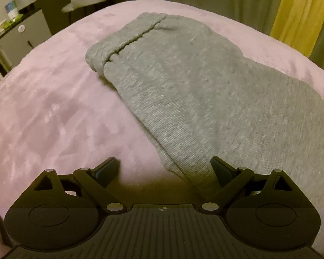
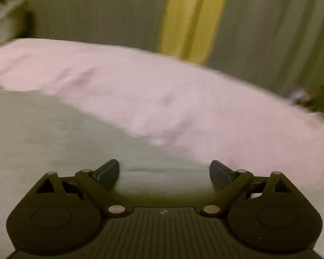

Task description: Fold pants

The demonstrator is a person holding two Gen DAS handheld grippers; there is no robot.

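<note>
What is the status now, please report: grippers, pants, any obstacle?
Left gripper open, empty. Right gripper open, empty. Grey pants lying on pink blanket, waistband far. Nothing in the way.

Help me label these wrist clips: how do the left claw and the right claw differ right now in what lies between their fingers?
The left claw has the grey pants' edge and pink blanket between its fingers; the right claw has only grey pants there. The left view is fairly sharp and shows the ribbed waistband; the right view is blurred. Both are wide open, gripping nothing.
</note>
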